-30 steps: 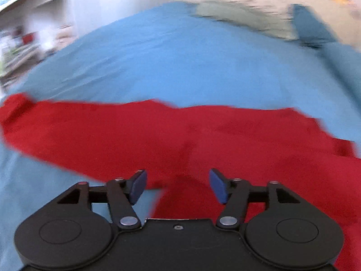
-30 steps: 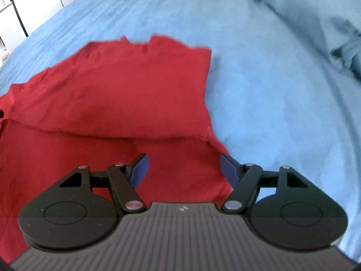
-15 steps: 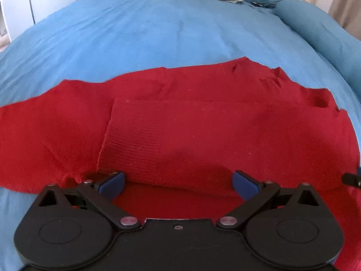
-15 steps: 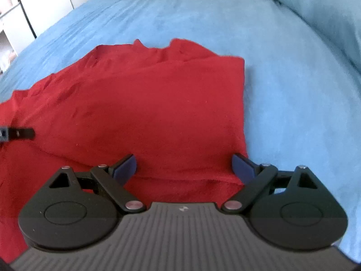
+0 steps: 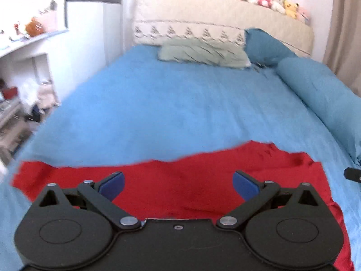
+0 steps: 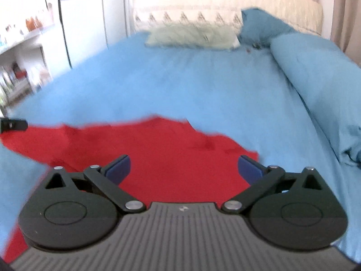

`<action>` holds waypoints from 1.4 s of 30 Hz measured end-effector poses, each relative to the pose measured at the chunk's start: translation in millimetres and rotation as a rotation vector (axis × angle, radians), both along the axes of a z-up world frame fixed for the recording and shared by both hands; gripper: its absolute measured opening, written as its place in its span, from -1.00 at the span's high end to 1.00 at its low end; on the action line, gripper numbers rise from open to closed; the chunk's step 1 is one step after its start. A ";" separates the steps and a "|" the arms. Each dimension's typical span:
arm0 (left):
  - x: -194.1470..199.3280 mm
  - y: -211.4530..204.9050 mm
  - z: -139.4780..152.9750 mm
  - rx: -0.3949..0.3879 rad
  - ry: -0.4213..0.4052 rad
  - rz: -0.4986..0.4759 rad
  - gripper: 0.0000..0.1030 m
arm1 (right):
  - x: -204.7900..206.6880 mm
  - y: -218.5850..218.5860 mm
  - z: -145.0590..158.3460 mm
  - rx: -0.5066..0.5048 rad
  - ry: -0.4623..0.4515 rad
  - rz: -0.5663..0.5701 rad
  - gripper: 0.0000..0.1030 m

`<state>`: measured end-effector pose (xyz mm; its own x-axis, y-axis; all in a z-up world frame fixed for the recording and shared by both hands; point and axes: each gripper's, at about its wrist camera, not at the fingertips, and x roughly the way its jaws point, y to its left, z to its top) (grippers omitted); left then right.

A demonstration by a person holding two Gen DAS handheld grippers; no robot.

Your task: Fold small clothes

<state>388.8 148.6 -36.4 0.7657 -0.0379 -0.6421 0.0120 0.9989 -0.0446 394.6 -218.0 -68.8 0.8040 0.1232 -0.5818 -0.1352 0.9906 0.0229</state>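
Note:
A red garment [image 5: 180, 180] lies flat on the blue bed, folded over on itself; it also shows in the right wrist view [image 6: 171, 153]. My left gripper [image 5: 178, 184] is open and empty, raised over the garment's near part. My right gripper [image 6: 183, 168] is open and empty, above the garment's right part. A tip of the right gripper shows at the right edge of the left wrist view [image 5: 353, 174]. A tip of the left gripper shows at the left edge of the right wrist view [image 6: 12, 124].
The blue bedsheet [image 5: 180, 103] stretches to the headboard [image 5: 225, 22]. A green pillow [image 5: 203, 53], a dark blue pillow [image 5: 266, 45] and a rolled blue duvet [image 5: 322, 94] lie at the far end and right. White shelves [image 5: 22, 67] stand left of the bed.
Both grippers have opened wide, risen and tilted up from the garment, so the whole bed and headboard come into view. The garment lies folded on the bed.

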 end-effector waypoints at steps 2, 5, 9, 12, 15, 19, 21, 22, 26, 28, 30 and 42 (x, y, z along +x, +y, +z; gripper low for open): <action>-5.7 31.2 9.5 0.007 0.022 0.044 -1.00 | -3.7 18.1 16.8 0.027 0.007 0.006 -1.00; -11.1 87.3 6.0 0.020 0.060 0.132 -1.00 | -5.7 53.2 30.9 -0.001 0.036 0.030 -1.00; -10.9 166.5 -23.5 -0.029 0.091 0.266 -0.99 | -2.6 103.6 28.7 0.005 0.066 0.009 -1.00; -2.1 220.5 -55.7 -0.083 0.128 0.339 -0.83 | 1.4 139.0 14.2 0.066 0.103 -0.012 -1.00; 10.4 263.4 -90.2 -0.147 0.162 0.411 -0.57 | 6.4 169.1 -1.4 0.105 0.130 -0.057 -1.00; 33.1 301.7 -128.8 -0.269 0.191 0.446 -0.19 | 16.2 193.1 -23.1 0.139 0.155 -0.107 -1.00; 45.0 309.9 -143.6 -0.281 0.201 0.434 -0.13 | 18.3 203.7 -31.2 0.143 0.168 -0.124 -1.00; 49.0 311.2 -147.3 -0.281 0.200 0.430 -0.12 | 19.1 208.6 -34.1 0.145 0.169 -0.132 -1.00; 60.0 314.4 -149.3 -0.266 0.152 0.416 -0.12 | 24.4 223.5 -43.7 0.126 0.171 -0.146 -1.00; 63.2 312.9 -150.8 -0.243 0.147 0.416 -0.06 | 27.5 224.1 -47.6 0.132 0.179 -0.153 -1.00; 67.9 312.8 -152.1 -0.221 0.145 0.422 0.14 | 30.2 224.6 -49.2 0.138 0.182 -0.162 -1.00; 79.2 265.6 -104.1 -0.066 0.092 0.369 0.85 | 31.4 192.1 -46.6 0.185 0.165 -0.222 -1.00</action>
<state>468.0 414.2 -140.4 0.6750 0.1857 -0.7141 -0.3549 0.9302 -0.0936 426.0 -26.0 -115.4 0.7196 0.0714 -0.6907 0.1043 0.9723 0.2091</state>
